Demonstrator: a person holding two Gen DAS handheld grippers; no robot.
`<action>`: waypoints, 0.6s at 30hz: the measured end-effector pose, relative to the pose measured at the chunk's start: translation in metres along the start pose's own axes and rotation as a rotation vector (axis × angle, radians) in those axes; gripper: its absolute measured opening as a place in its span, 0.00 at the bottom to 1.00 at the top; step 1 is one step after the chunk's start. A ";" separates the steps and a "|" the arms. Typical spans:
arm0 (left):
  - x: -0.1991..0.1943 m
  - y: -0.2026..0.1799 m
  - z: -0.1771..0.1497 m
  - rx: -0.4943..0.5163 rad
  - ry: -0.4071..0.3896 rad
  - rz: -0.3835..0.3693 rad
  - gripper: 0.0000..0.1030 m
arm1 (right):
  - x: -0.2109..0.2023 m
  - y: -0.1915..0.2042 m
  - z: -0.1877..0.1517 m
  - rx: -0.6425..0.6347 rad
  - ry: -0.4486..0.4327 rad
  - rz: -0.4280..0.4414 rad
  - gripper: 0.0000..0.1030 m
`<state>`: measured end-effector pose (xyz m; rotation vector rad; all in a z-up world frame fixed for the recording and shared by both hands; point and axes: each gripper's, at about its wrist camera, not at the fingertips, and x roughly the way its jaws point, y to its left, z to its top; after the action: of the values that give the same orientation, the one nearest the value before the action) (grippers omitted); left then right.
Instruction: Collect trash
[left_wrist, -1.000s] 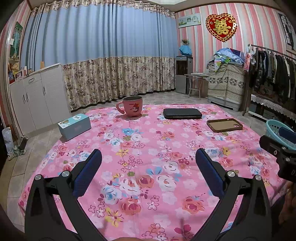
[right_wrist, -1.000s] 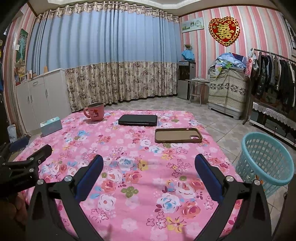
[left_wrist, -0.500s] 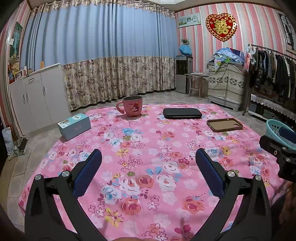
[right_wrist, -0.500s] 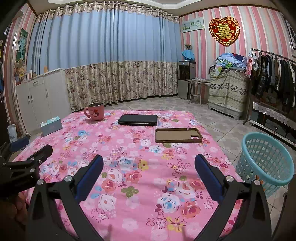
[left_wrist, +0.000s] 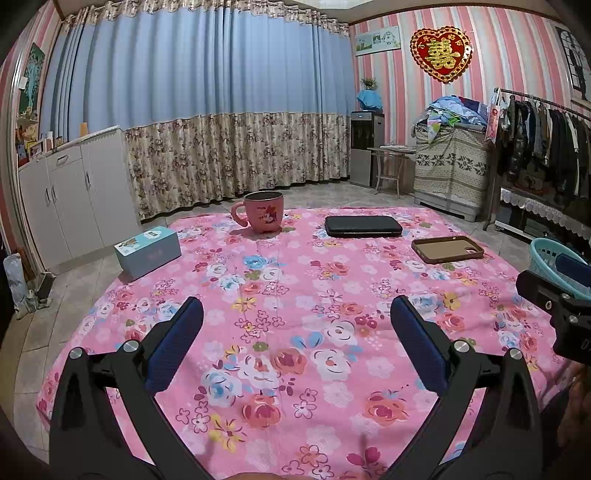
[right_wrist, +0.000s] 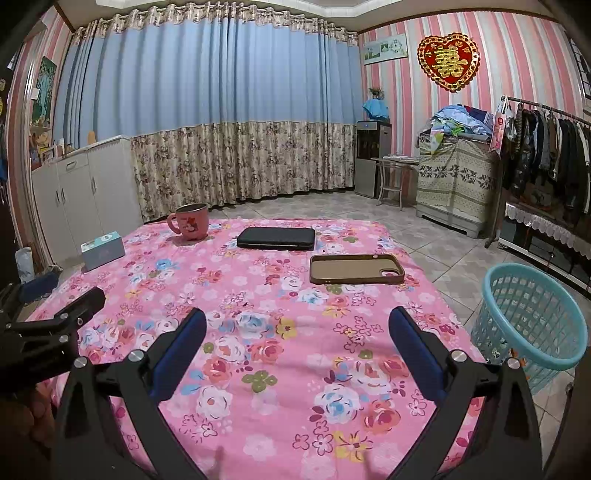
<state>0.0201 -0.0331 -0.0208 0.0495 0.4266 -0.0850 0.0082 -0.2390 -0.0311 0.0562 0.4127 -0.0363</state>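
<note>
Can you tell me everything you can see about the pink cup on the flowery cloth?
The pink mug stands upright near the far edge of the table, on the pink floral tablecloth. It looks like glossy ceramic or enamel, wide and rounded, with a darker rim and a dark inside; whether anything is in it cannot be seen. A cartoon mouse picture is on its side. Its curved handle points left, towards the light blue tissue box. Nothing touches it but the cloth.
</note>
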 end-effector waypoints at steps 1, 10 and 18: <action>0.000 0.000 0.000 -0.001 -0.001 0.000 0.95 | 0.000 0.000 0.000 0.001 0.000 0.001 0.94; 0.000 -0.001 0.000 -0.001 0.000 -0.002 0.95 | 0.000 0.000 0.000 -0.001 0.000 0.000 0.94; 0.001 -0.004 -0.001 0.002 -0.003 -0.005 0.95 | 0.001 0.001 0.000 -0.002 0.000 0.001 0.94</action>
<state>0.0197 -0.0374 -0.0226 0.0504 0.4237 -0.0902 0.0090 -0.2383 -0.0313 0.0541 0.4125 -0.0354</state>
